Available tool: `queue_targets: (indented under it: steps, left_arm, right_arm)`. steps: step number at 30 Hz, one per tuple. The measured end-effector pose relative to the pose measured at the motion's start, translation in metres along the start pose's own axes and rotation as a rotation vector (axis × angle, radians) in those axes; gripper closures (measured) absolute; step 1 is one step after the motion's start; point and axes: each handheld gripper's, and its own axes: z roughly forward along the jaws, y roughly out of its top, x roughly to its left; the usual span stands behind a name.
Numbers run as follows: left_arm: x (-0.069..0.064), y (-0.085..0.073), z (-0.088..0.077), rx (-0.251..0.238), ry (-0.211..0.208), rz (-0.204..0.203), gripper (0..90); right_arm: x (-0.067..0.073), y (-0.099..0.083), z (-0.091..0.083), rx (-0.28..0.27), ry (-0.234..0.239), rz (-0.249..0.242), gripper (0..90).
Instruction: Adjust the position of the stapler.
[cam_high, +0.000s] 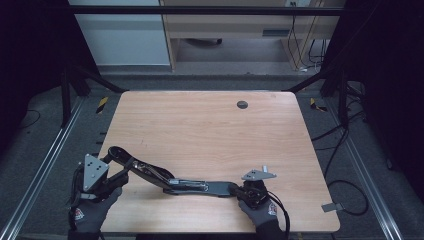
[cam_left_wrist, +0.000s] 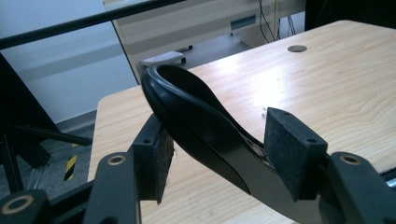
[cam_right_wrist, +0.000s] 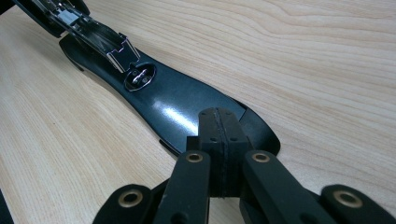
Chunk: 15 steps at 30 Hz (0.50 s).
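Observation:
A long black stapler (cam_high: 195, 186) lies opened out flat near the table's front edge. Its curved black handle (cam_left_wrist: 196, 116) angles up to the left and passes between the pads of my left gripper (cam_left_wrist: 219, 140), which flank it closely without clearly pressing on it. In the high view my left gripper (cam_high: 122, 165) sits at the stapler's left end. My right gripper (cam_right_wrist: 219, 121) is shut, pads together with nothing between them, and its tip rests on the rounded end of the stapler's base (cam_right_wrist: 177, 107). The metal staple channel (cam_right_wrist: 93, 32) lies open beyond it.
The wooden table (cam_high: 210, 130) has a round cable hole (cam_high: 242, 104) near its far edge. Gloved hands hold both grippers at the front edge. Black frame rails run along both sides, and cables lie on the floor to the right.

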Motion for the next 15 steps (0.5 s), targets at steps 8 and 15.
queue_targets:
  steps: [8,15]
  left_arm:
    - [-0.001,-0.002,-0.006,0.004,-0.011,0.014,39.2]
    - [-0.001,-0.01,-0.012,0.013,-0.048,0.028,37.5]
  right_arm:
    - [0.0,0.0,0.0,0.001,-0.003,0.003,90.0]
    - [-0.001,0.0,-0.001,0.003,-0.009,0.002,90.0]
